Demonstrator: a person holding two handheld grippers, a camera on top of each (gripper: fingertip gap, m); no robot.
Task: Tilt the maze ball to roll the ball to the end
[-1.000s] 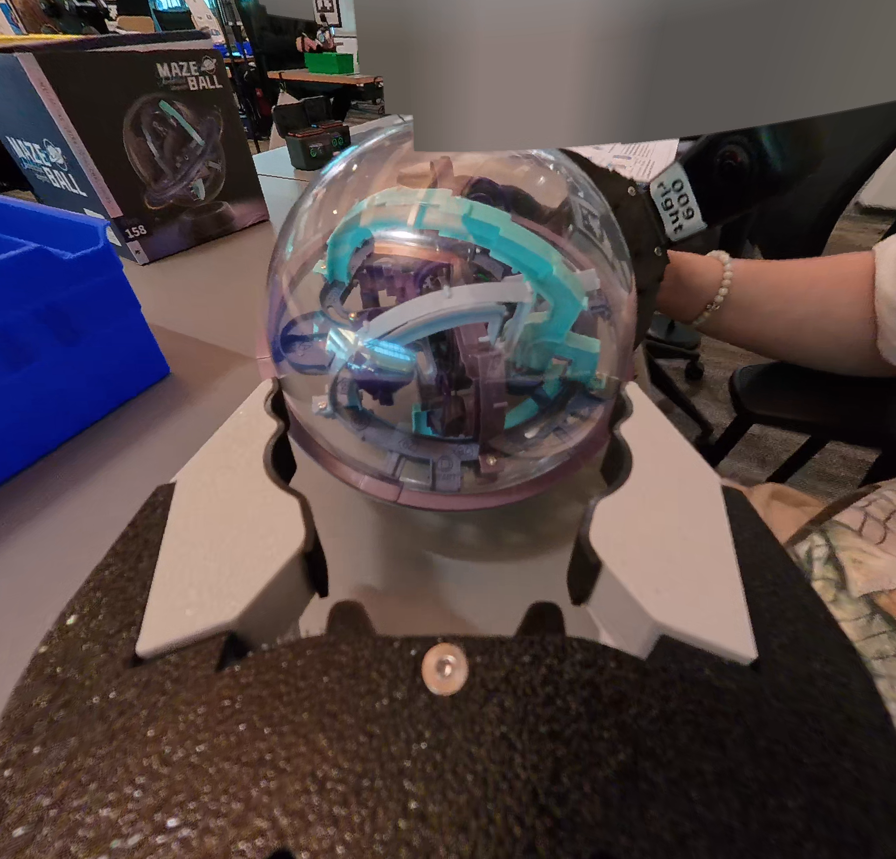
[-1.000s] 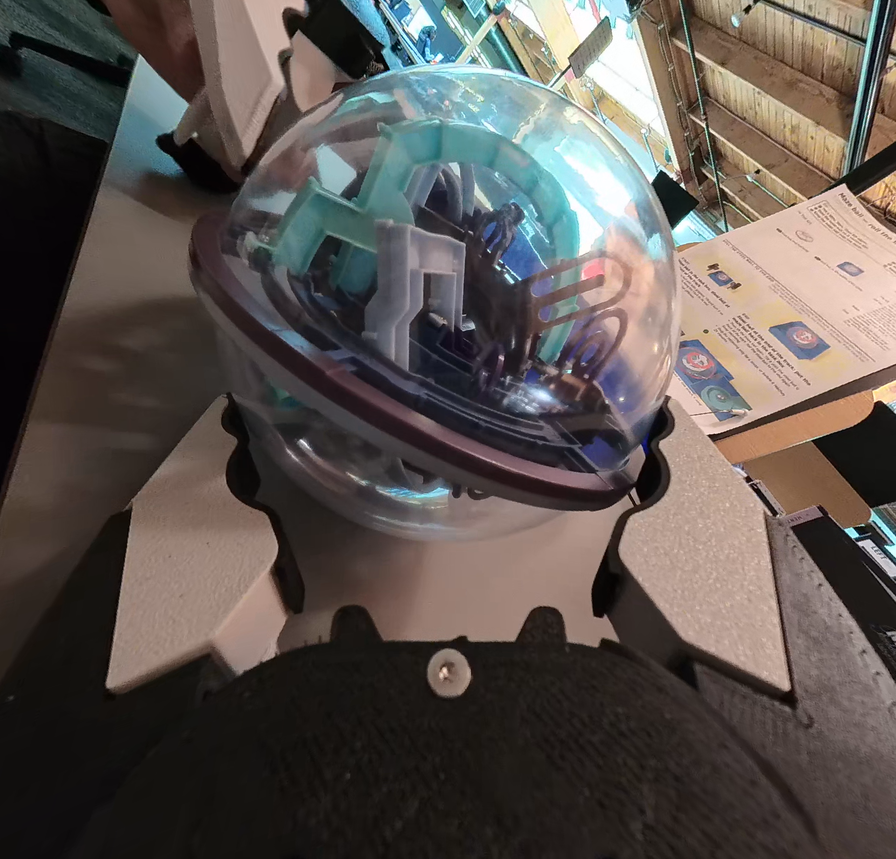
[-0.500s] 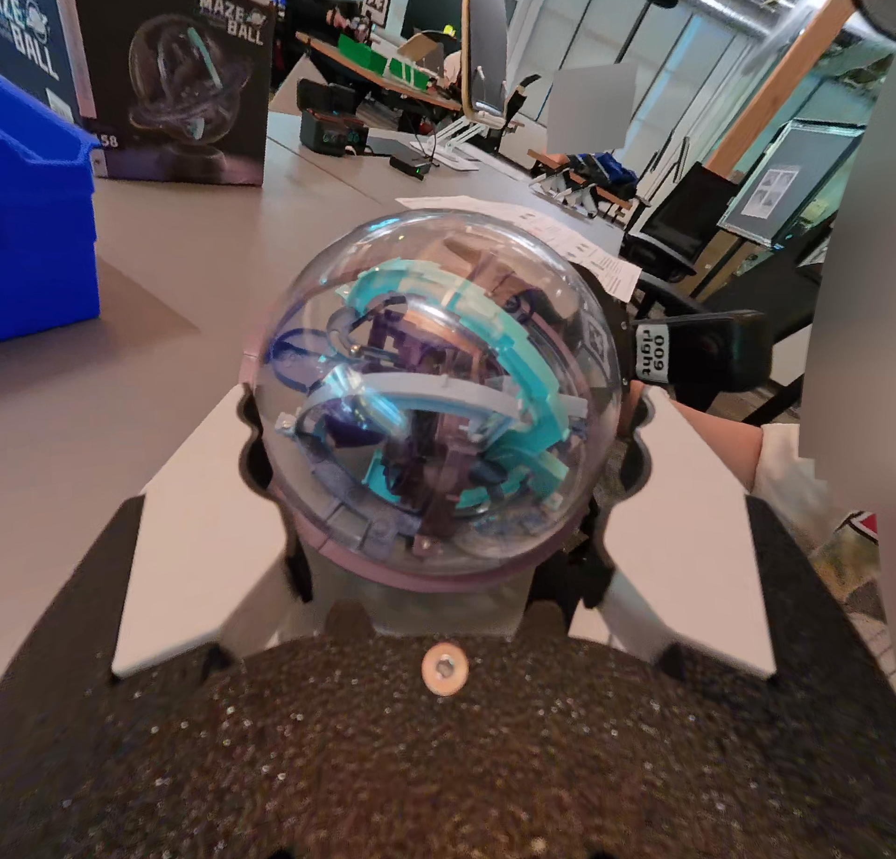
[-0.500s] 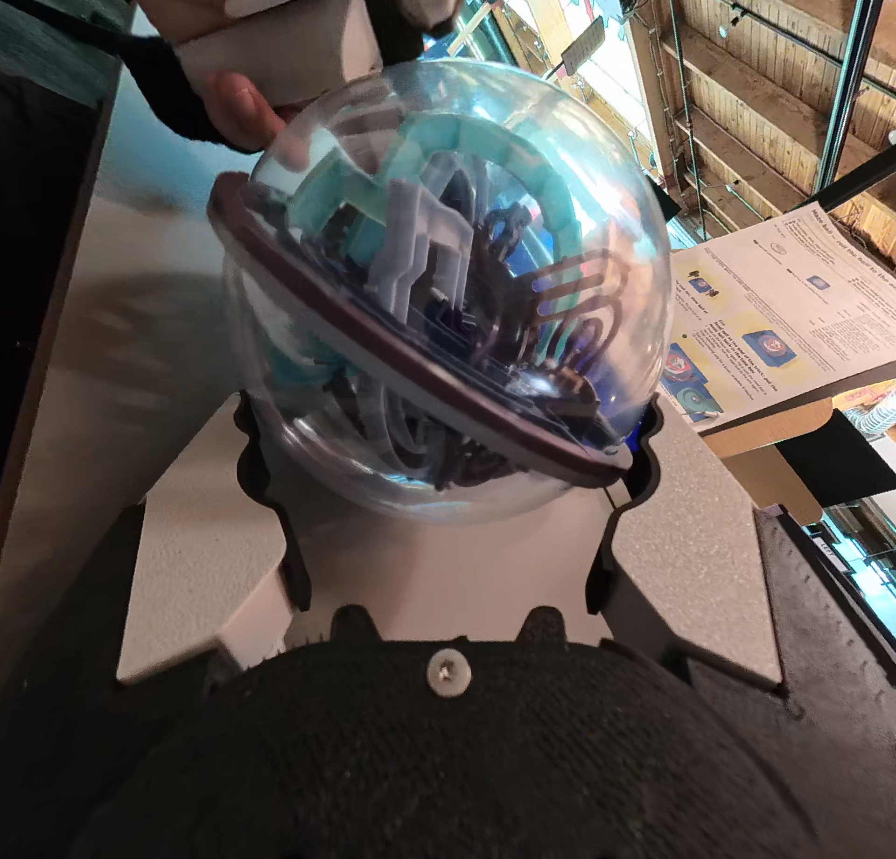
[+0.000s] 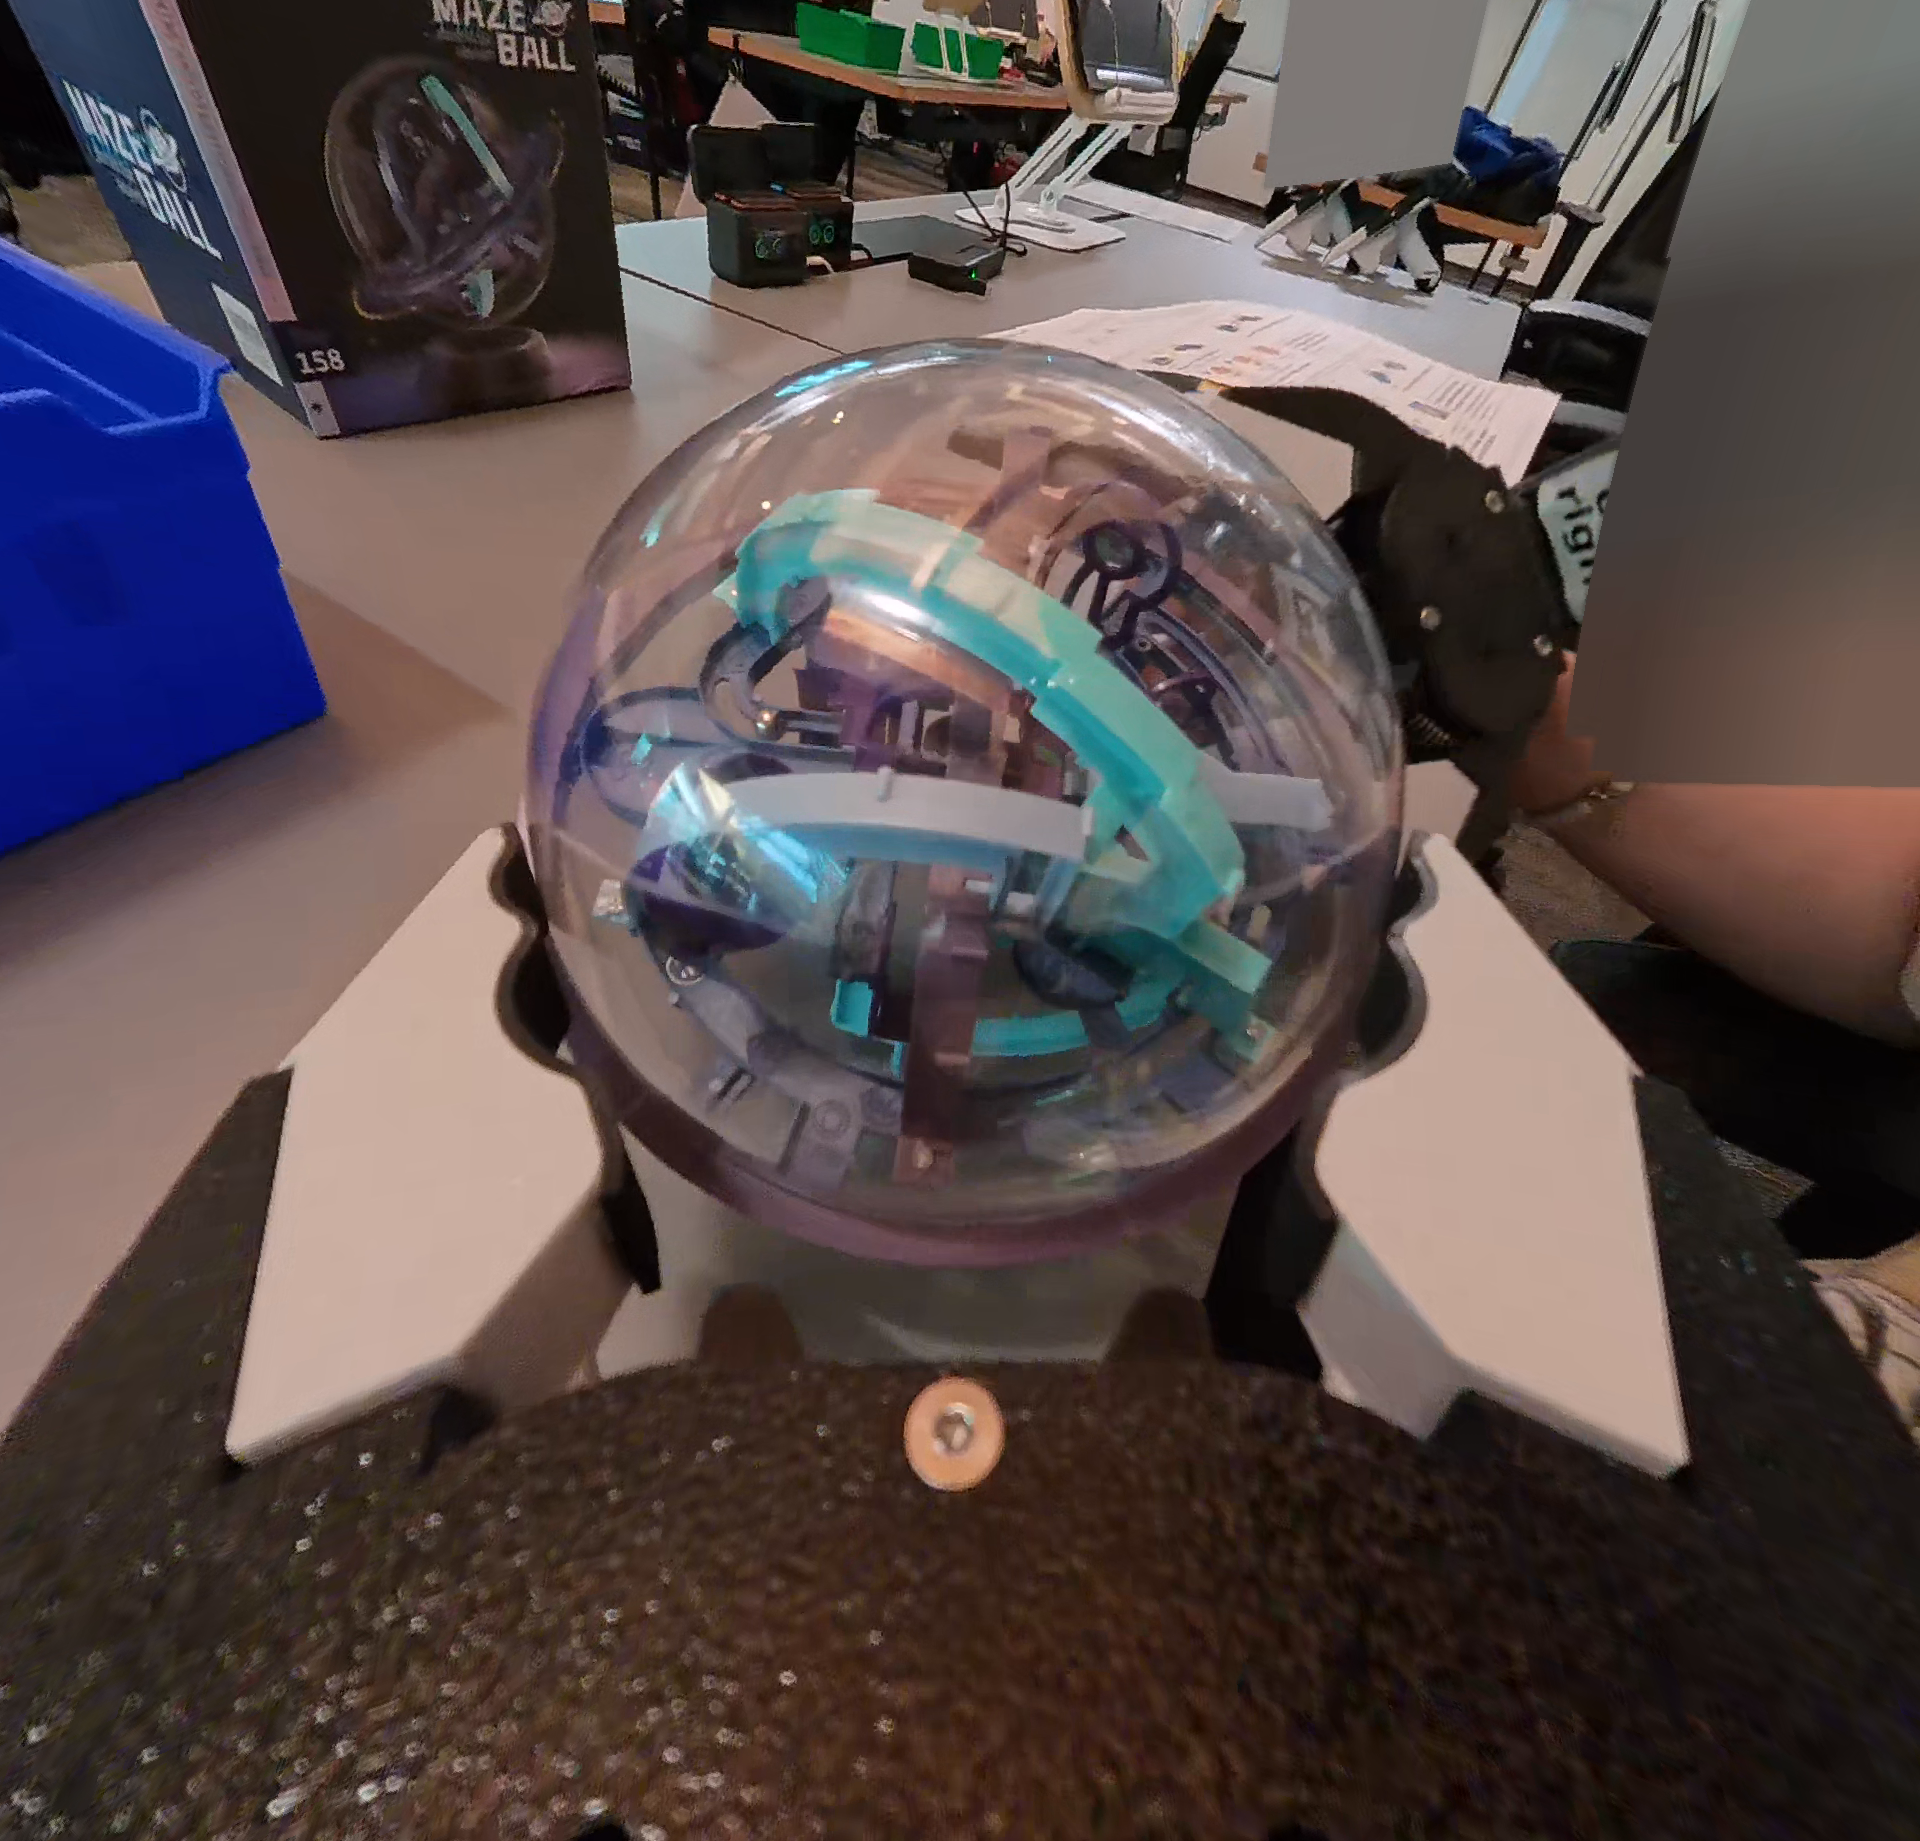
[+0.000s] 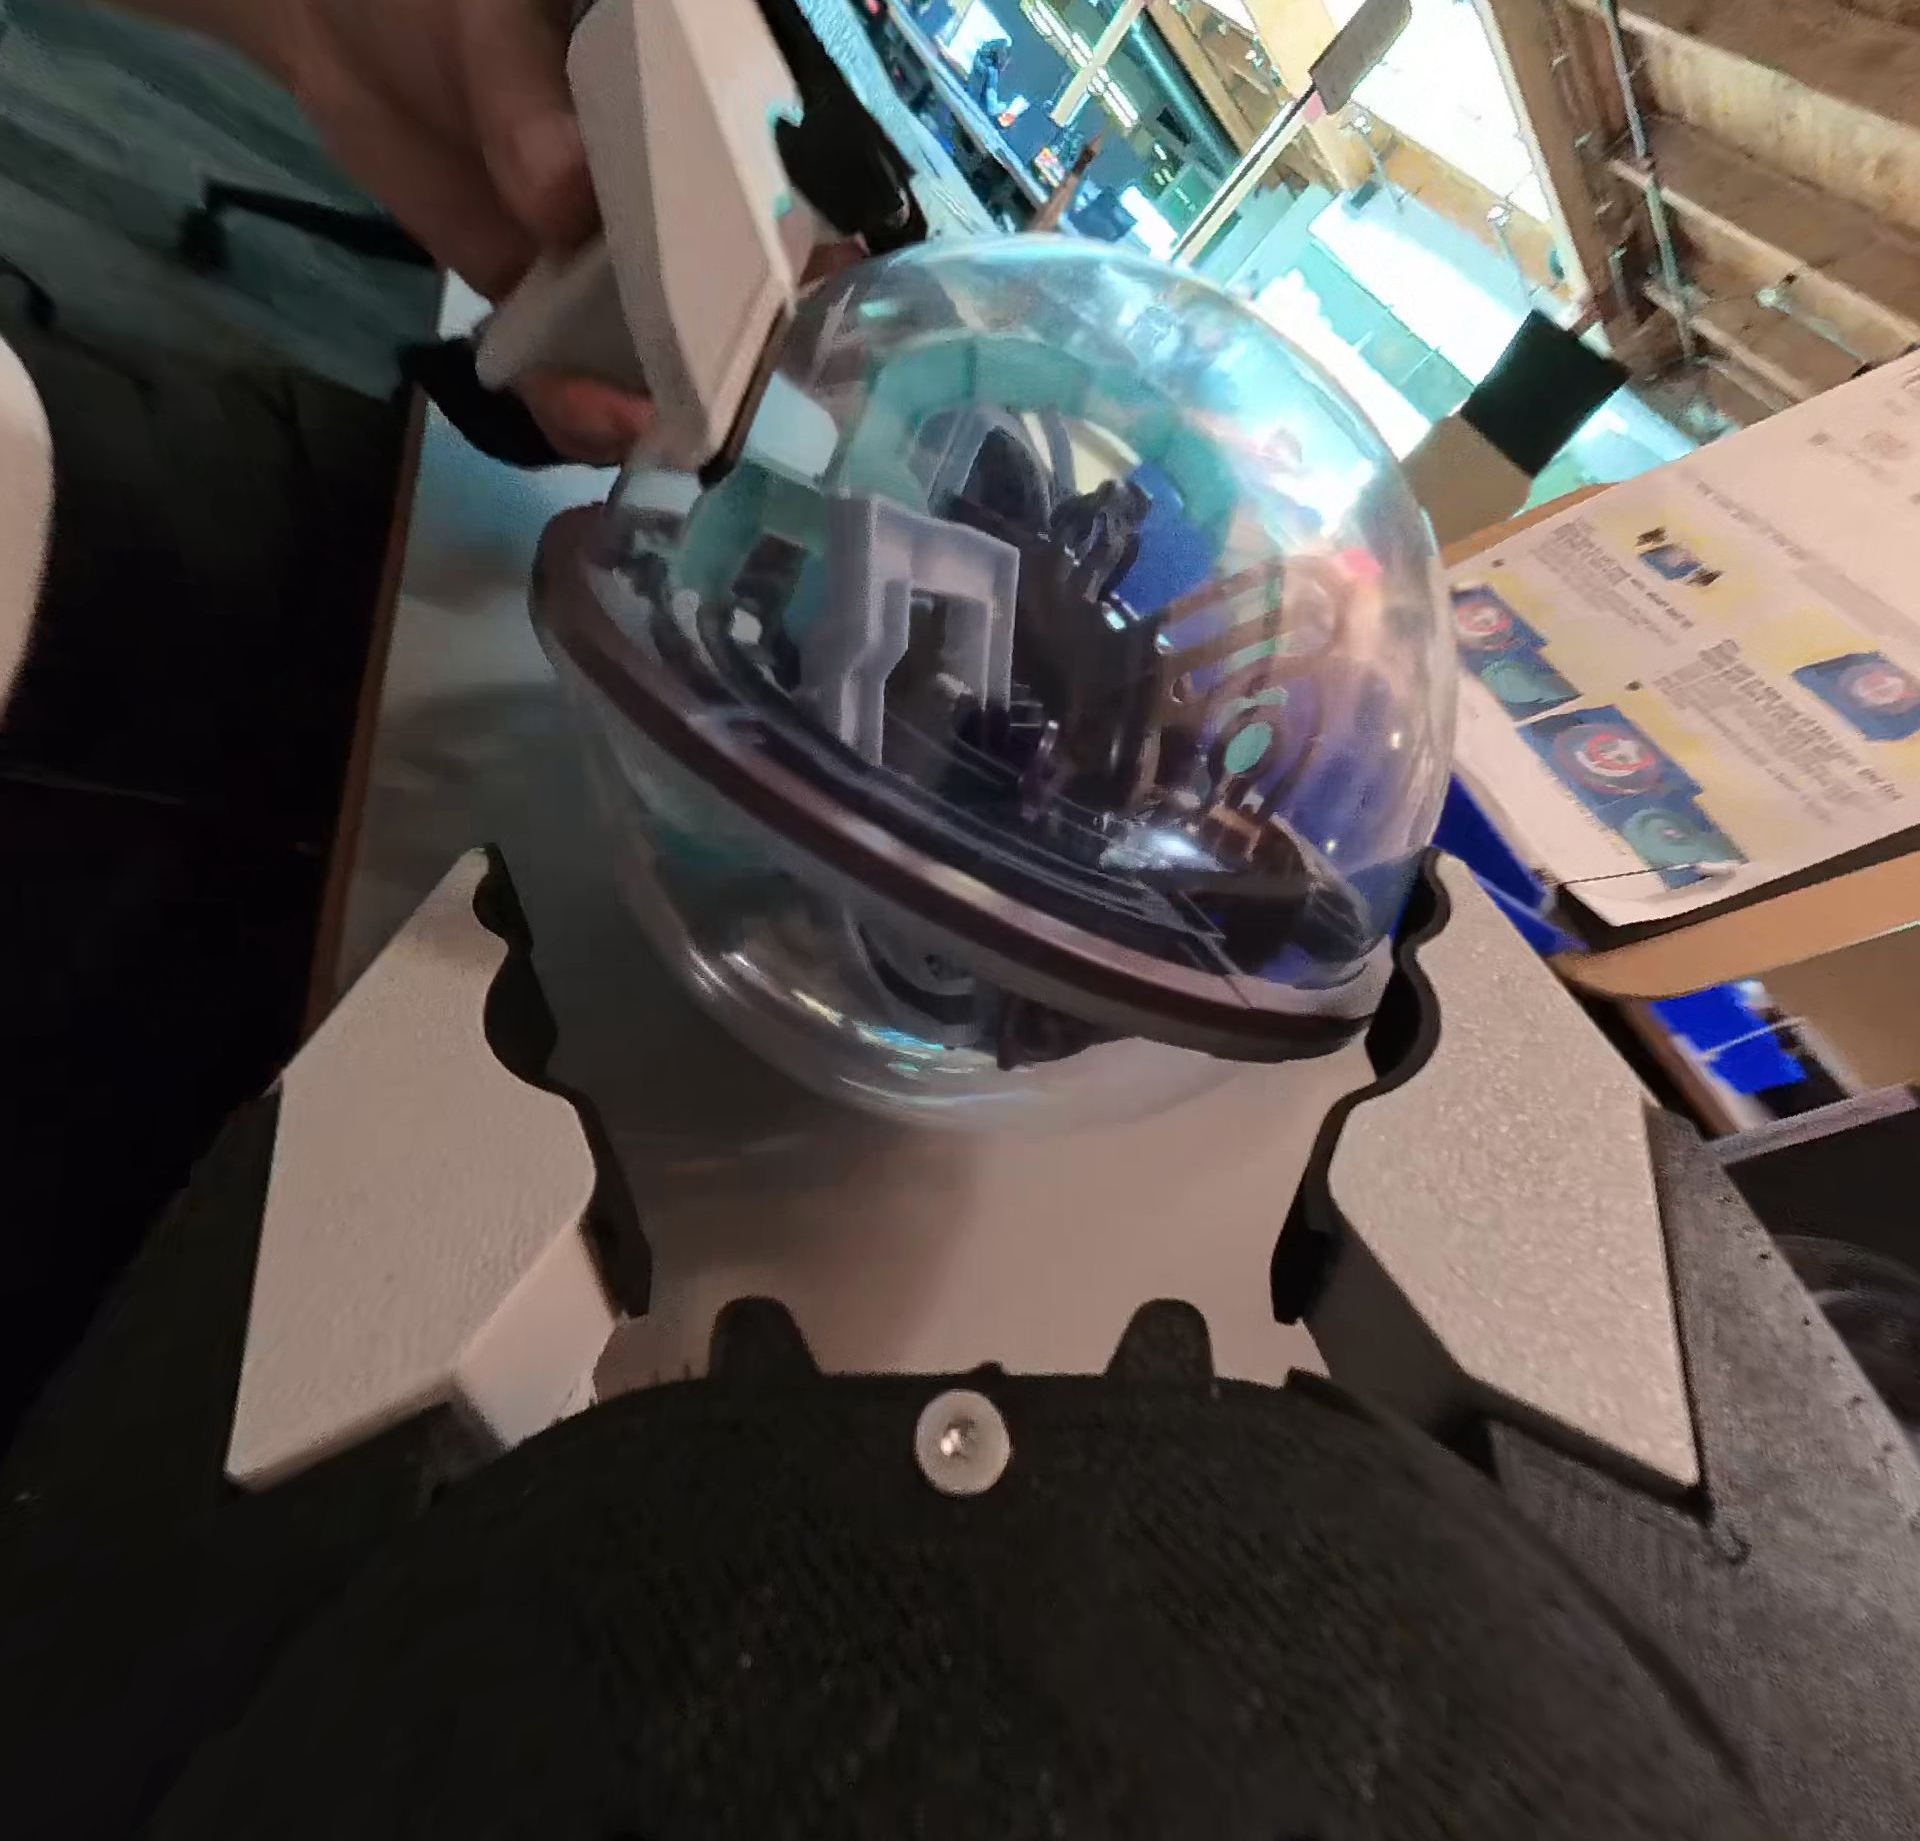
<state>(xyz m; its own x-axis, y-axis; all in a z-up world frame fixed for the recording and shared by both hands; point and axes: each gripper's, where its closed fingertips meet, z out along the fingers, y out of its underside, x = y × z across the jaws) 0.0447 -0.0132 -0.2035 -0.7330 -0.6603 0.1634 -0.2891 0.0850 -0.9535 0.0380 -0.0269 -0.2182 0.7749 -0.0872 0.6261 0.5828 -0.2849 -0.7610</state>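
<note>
One maze ball (image 5: 961, 804), clear and round, with teal, grey and purple tracks inside and one dark purple ring around its middle. Held up off the grey table (image 5: 436, 534) between two grippers — both wide apart, each with two white fingers cupping the ball's sides. Left gripper (image 5: 961, 970): one finger touching each side of the ball near the ring. Right gripper (image 6: 961, 981): right finger pressed on the ring's low edge, left finger maybe just off the ball — hard to say. Ring tilted in the right wrist view, high on the left, low on the right. One tiny silver ball (image 5: 766, 718) maybe on a dark track inside, too small to be sure. Behind on the table: one dark box (image 5: 353, 160) with a picture of the toy, one blue bin (image 5: 125, 596) at the left, some printed paper sheets (image 5: 1309, 352). One bare forearm (image 5: 1745, 887) at the right, with one bracelet at the wrist. One hand (image 6: 416, 98) on the left gripper, seen from the right wrist view.
</note>
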